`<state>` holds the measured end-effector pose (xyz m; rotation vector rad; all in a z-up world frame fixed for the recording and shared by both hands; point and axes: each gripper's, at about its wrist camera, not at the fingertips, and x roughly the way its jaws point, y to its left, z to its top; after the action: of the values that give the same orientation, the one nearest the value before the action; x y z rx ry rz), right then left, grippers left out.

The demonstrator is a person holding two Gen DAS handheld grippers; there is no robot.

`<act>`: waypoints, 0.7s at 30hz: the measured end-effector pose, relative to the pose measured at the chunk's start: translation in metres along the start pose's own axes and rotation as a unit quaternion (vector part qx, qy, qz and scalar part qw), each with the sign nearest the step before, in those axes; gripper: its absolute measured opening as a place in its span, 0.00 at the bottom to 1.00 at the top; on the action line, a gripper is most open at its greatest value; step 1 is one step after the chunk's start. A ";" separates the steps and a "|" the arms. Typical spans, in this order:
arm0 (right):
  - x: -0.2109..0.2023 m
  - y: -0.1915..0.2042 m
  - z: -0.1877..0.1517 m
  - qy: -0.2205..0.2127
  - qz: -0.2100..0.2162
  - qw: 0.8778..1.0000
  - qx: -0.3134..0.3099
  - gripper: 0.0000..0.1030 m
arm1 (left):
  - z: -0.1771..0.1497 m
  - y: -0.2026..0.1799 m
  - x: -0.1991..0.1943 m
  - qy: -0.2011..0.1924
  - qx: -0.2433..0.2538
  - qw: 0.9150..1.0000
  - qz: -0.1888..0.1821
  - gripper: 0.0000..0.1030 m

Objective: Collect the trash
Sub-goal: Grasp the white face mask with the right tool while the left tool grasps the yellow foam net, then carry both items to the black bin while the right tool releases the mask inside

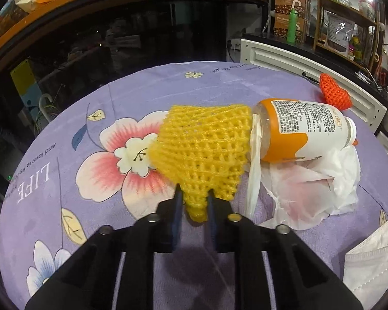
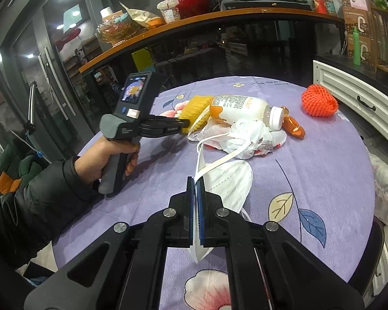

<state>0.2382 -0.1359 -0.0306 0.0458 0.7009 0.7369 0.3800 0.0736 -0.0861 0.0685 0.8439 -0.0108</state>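
My left gripper [image 1: 194,197] is shut on the near end of a yellow foam net sleeve [image 1: 204,144], which lies on the purple flowered tablecloth [image 1: 64,155]; the gripper also shows in the right wrist view [image 2: 185,126] beside the net [image 2: 195,112]. An orange and white plastic bottle [image 1: 302,129] lies on its side to the right of the net, over a crumpled white plastic bag [image 1: 310,188]. My right gripper [image 2: 196,183] is shut on the edge of a white face mask [image 2: 227,180]. An orange foam net [image 2: 319,100] sits at the far right.
An orange wrapper [image 2: 293,126] lies by the bottle cap. The round table's edge drops off on the left and right. A dark glass counter [image 2: 219,51] with a wooden top stands behind, and a white cabinet [image 2: 354,95] is to the right.
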 end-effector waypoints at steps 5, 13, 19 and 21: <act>-0.007 0.006 -0.005 -0.011 -0.008 1.000 -0.006 0.03 | -0.011 0.005 -0.027 -0.019 -0.015 1.000 -0.006 0.12; -0.029 0.010 -0.021 -0.030 -0.015 0.999 0.002 0.03 | -0.052 0.004 -0.096 -0.063 -0.038 0.997 -0.023 0.12; -0.055 0.003 -0.041 -0.044 -0.027 0.998 0.019 0.03 | -0.080 -0.026 -0.132 -0.068 -0.026 0.996 -0.058 0.12; -0.065 -0.001 -0.048 -0.047 -0.035 0.998 0.026 0.03 | -0.084 -0.042 -0.140 -0.071 -0.018 0.995 -0.074 0.12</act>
<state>0.1760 -0.1874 -0.0312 0.1020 0.6287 0.6458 0.2222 0.0343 -0.0396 -0.0279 0.7050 -0.1383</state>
